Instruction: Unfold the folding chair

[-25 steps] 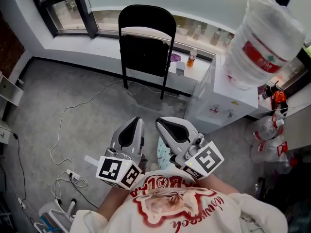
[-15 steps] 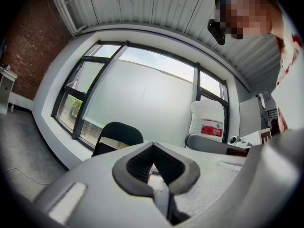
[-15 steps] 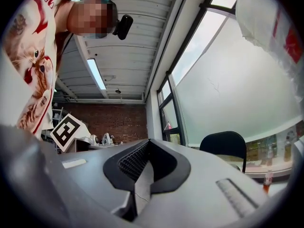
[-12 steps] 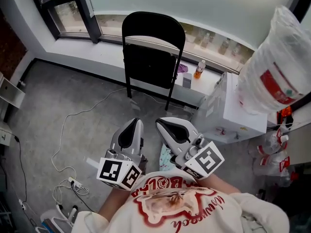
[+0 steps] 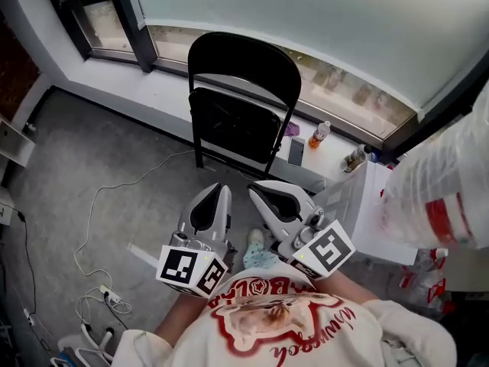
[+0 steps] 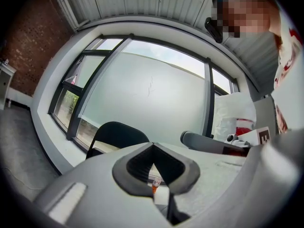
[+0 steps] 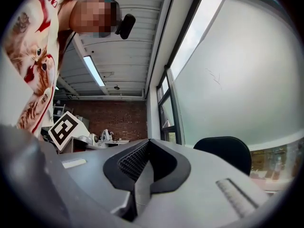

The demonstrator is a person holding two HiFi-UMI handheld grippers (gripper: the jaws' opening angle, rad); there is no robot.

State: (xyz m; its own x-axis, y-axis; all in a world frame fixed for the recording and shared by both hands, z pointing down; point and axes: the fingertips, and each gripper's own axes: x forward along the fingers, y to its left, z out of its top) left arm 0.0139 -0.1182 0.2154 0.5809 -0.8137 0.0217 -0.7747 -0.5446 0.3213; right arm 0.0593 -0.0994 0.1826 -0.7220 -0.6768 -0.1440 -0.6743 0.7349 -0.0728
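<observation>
Step looked like the walk-up. The black metal folding chair stood folded by the window, in front of you, well apart from both grippers. Your L gripper & R gripper were closed tight w/ nothing inside. Next you needed to get close, open them & pull the seat down.

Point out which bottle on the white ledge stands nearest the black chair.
The small orange bottle, just right of the chair. The darker bottle stands farther to the right.

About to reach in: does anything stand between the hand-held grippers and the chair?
Nothing visible: only bare floor separates the left hand-held gripper, the right hand-held gripper and the chair. The cable lies off left.
</observation>
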